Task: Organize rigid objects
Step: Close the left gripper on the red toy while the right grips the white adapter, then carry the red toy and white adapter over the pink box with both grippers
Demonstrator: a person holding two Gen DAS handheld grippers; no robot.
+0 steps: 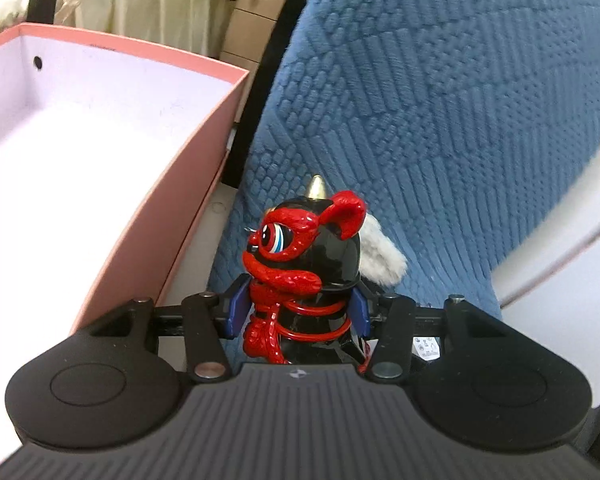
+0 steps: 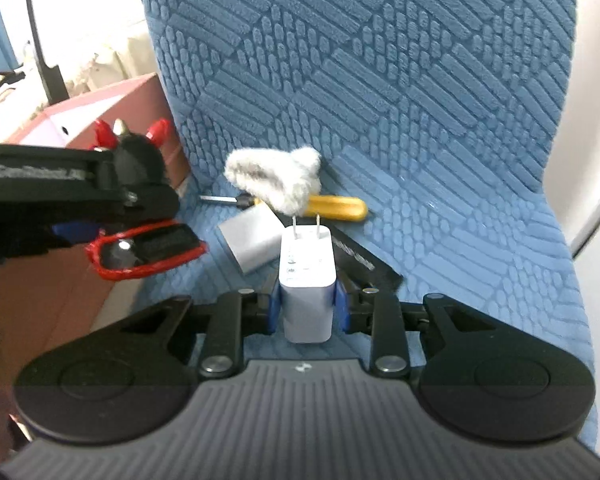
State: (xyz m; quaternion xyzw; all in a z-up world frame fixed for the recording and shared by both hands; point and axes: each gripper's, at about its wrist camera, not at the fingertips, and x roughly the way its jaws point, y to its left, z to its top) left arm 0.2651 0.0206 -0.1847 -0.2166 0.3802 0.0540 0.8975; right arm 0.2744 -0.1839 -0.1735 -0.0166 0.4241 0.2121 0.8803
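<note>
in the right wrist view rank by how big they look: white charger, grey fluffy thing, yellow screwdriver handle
1. white charger, though it sits nearest the camera
2. grey fluffy thing
3. yellow screwdriver handle, partly hidden behind the fluff

The left gripper point(image 1: 300, 314) is clamping a red-and-black lion figurine point(image 1: 300, 264) upright between its blue pads — hovering over the blue textured mat point(image 1: 440, 100), just beside the open pink box point(image 1: 192, 152).

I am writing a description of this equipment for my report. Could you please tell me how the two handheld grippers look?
Both look alike. The left gripper and the right gripper each have a matte black body with a ribbed grey top plate, two round black discs at the sides, black linkage bars with silver pins, and blue pads on the fingers. A small white logo marks the plate.
</note>
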